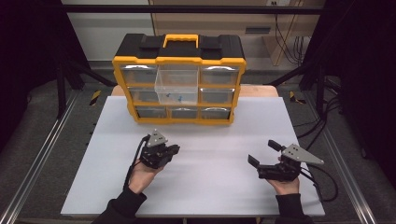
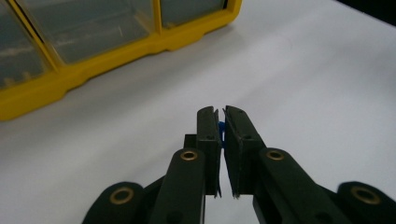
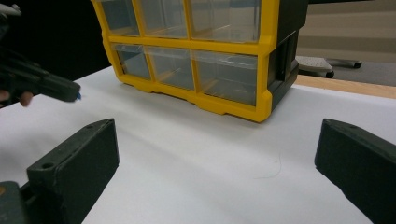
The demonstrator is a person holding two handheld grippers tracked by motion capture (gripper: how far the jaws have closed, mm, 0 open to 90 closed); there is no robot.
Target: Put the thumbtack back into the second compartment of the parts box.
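High view: I see the yellow organizer (image 1: pixel 179 79) at 12 o'clock on the white table (image 1: pixel 210 163), its top-middle clear drawer (image 1: pixel 176 87) pulled out with small blue bits inside. At 8 o'clock my left gripper (image 1: pixel 173 150) has its jaws nearly closed, pinching a small blue piece (image 2: pixel 221 127). At 4 o'clock my right gripper (image 1: pixel 264 152) hangs wide open, holding nothing.

no readable text, no labels, no brand marks, no numbers on any surface in view
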